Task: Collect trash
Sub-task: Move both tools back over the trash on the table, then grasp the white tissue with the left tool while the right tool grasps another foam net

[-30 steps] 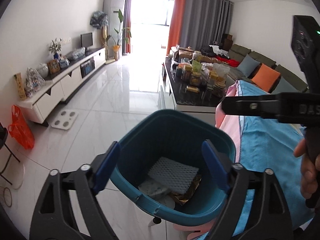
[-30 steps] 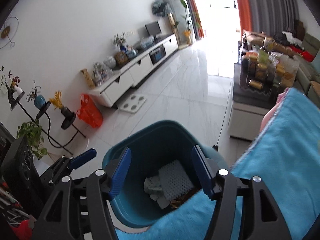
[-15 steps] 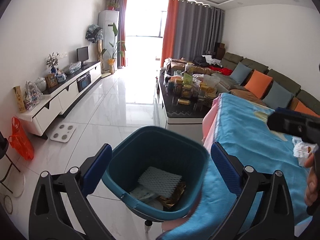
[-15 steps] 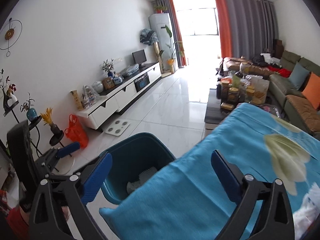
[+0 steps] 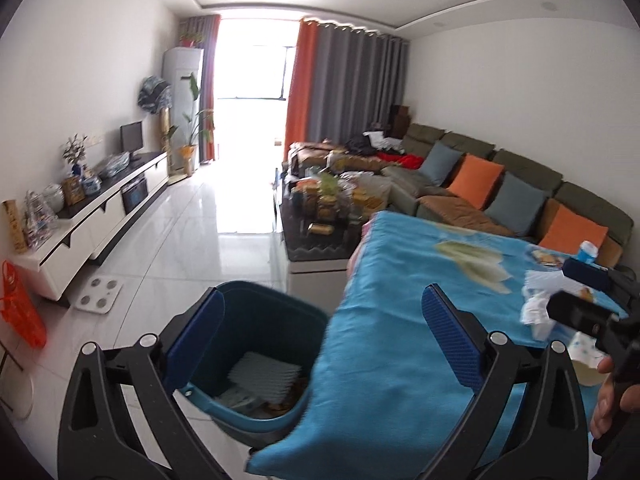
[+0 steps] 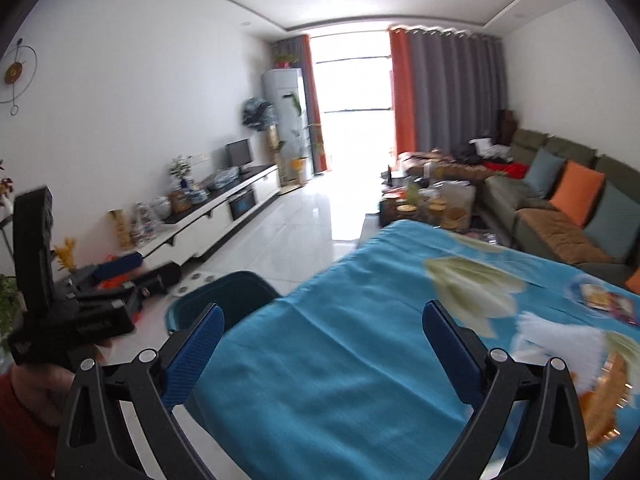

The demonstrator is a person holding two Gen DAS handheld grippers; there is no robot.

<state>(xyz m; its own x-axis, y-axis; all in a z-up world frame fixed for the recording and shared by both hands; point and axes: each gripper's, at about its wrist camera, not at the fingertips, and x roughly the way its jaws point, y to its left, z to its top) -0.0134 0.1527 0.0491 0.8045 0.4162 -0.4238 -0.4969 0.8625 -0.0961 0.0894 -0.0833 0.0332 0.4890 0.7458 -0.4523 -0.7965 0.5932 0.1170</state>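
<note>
A teal trash bin (image 5: 256, 360) stands on the floor against the table's left end, with a white foam sheet (image 5: 266, 372) and other scraps inside. My left gripper (image 5: 320, 340) is open and empty above the bin's rim and the blue tablecloth (image 5: 400, 320). My right gripper (image 6: 322, 344) is open and empty over the cloth, with the bin (image 6: 224, 296) at its left. On the cloth to the right lie a crumpled white tissue (image 6: 560, 336), a gold wrapper (image 6: 608, 400) and a printed packet (image 6: 608, 300). The tissue (image 5: 536, 312) also shows beside the right gripper (image 5: 580, 294).
A low black coffee table (image 5: 316, 236) crowded with jars stands beyond the blue table, and a green sofa (image 5: 500, 184) with cushions runs along the right wall. A white TV cabinet (image 5: 100, 208) lines the left wall. A bathroom scale (image 5: 100, 296) and an orange bag (image 5: 20, 312) sit on the tiled floor.
Both grippers rose from over the bin and swung right toward the table. Their jaws spread wider. The right wrist view now takes in the trash on the cloth.
</note>
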